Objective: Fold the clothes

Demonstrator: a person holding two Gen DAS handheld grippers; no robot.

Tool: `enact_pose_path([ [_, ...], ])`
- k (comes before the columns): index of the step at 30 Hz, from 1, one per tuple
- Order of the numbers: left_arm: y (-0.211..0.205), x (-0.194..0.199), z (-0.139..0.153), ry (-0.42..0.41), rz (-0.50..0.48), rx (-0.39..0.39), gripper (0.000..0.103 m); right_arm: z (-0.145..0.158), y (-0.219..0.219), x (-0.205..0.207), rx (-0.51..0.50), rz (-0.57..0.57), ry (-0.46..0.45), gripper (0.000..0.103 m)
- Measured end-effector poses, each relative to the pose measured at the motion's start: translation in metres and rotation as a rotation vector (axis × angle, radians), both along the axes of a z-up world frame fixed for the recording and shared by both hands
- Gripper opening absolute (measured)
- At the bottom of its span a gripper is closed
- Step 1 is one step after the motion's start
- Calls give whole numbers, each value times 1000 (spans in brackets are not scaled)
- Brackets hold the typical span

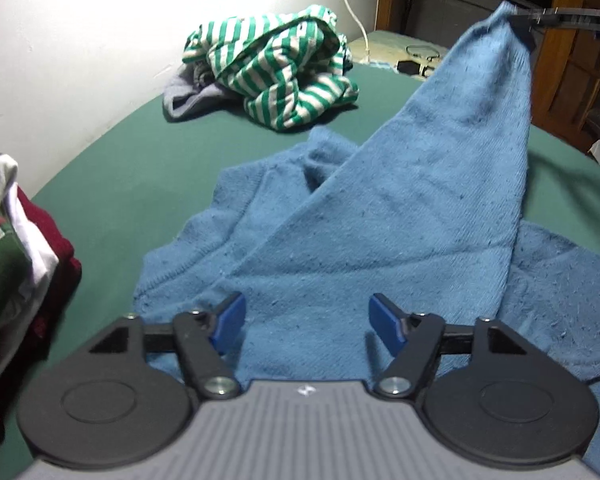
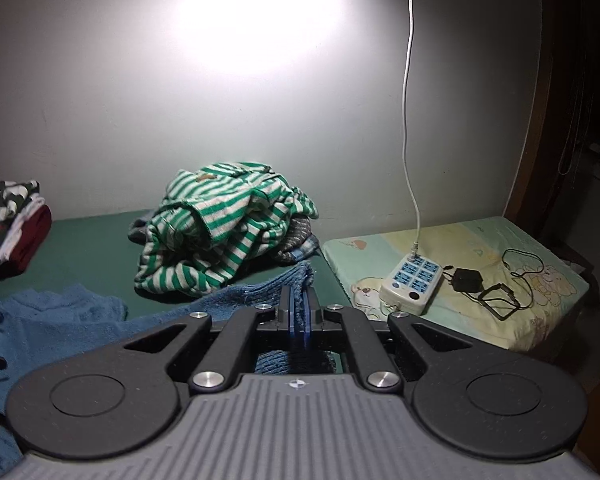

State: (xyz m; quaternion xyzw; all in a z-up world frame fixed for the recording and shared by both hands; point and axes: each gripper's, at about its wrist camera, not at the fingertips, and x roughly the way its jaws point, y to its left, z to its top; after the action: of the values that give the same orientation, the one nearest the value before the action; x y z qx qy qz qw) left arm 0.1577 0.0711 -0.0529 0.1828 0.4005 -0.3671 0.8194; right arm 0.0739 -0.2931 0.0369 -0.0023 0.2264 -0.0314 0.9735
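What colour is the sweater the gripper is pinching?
Blue; the sweater shows best in the left wrist view.

A plain mid-blue knit sweater [image 1: 400, 216] lies on a dark green sheet [image 1: 148, 168], beside a green-and-white striped garment [image 2: 220, 232], a dark red, white and green folded stack [image 1: 16, 248], and a pale cartoon-printed mattress [image 2: 520, 280].

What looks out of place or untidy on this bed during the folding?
The green-striped garment lies crumpled in a heap by the wall, unfolded. A power strip and black charger with tangled cord sit on the patterned cushion, unrelated to folding. Nothing looks damaged.
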Motion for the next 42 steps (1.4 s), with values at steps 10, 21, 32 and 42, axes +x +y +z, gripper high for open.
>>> enact_pose_path([
  [10,11,10,-12,41,103,-83,59,54,29,-26,219,253,-129,4],
  [21,1,3,-14,-4,125,-55,63,88,83,-69,370,603,-140,4],
  [32,-1,5,-12,-8,165,-82,62,80,110,-110,434,737,-60,4],
  [42,-12,13,-11,-12,206,-125,59,59,120,-123,472,738,34,4],
])
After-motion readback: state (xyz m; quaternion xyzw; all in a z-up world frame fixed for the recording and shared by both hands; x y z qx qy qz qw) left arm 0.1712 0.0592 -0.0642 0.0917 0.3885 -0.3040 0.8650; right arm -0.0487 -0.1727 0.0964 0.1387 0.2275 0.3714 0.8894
